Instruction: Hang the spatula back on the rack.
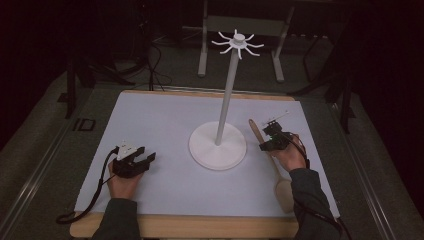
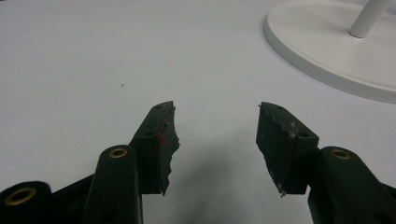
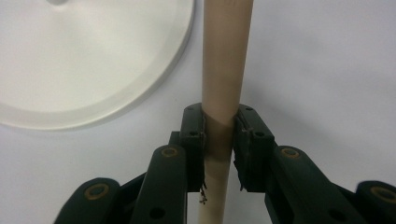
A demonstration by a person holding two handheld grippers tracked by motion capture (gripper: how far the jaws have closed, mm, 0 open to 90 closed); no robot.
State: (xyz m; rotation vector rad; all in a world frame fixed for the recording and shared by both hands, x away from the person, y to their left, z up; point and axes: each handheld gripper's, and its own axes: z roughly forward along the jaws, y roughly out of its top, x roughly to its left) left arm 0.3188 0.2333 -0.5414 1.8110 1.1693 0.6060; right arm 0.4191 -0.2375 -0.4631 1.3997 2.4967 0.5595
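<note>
A wooden spoon lies lengthwise at the right of the white sheet, bowl towards the person and handle tip pointing away. My right gripper is shut on its handle. In the right gripper view both pads press the sides of the spoon handle at my right gripper. Whether the bowl rests on the sheet I cannot tell. A white stand rises from a round base, with a thin pole and a ring of hooks on top. My left gripper sits low at the left, open and holding nothing.
The white sheet covers a wooden board on the table. The stand's base lies ahead and to the right of the left gripper, and its rim is just left of the spoon handle. Cables trail from both grippers.
</note>
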